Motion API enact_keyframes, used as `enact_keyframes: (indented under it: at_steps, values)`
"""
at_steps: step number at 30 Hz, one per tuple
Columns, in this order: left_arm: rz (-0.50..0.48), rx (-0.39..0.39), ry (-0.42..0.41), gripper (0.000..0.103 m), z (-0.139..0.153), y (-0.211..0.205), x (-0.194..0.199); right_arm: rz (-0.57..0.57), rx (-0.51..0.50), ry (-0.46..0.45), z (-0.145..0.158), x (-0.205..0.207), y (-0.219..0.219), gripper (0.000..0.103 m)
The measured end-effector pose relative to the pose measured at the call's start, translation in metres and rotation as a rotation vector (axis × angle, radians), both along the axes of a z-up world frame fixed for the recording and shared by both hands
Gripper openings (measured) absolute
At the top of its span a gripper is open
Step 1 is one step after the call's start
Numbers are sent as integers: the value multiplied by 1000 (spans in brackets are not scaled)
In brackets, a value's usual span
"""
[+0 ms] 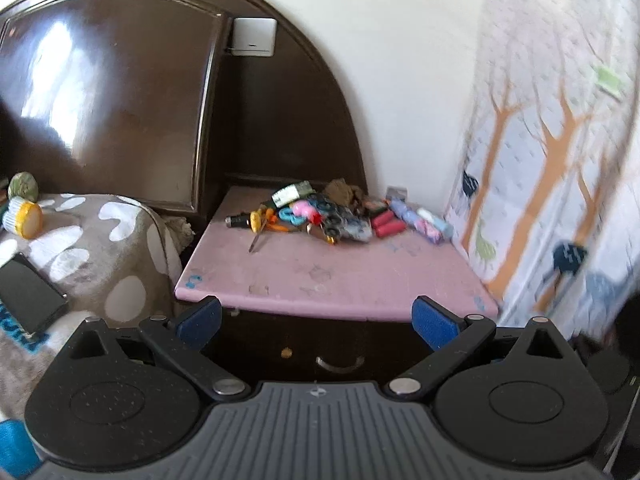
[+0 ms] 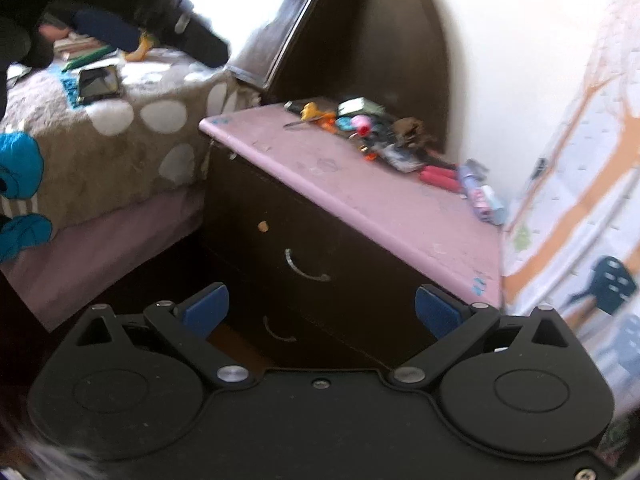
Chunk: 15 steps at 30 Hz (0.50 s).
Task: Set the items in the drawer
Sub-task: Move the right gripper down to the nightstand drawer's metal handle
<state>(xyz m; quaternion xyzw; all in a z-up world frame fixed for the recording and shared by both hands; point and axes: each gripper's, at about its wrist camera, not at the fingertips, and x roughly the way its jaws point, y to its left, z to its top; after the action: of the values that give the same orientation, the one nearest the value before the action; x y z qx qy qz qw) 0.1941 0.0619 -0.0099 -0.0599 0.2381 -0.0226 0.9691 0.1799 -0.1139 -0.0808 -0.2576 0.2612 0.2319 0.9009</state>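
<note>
Both grippers are hanging wide open, holding nothing. The items (image 1: 320, 216) are lying in a row across the back of the nightstand top (image 1: 340, 276), well ahead of the left gripper (image 1: 316, 316). The drawer (image 2: 308, 268), closed, is sitting just ahead of the right gripper (image 2: 320, 308), the nearer one.
</note>
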Motion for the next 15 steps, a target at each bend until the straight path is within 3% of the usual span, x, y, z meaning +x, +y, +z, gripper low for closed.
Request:
enact_keyframes:
  at_steps: [15]
  values:
    - [8, -72, -129, 102, -44, 32, 72, 220, -249, 3, -68, 80, 48, 99]
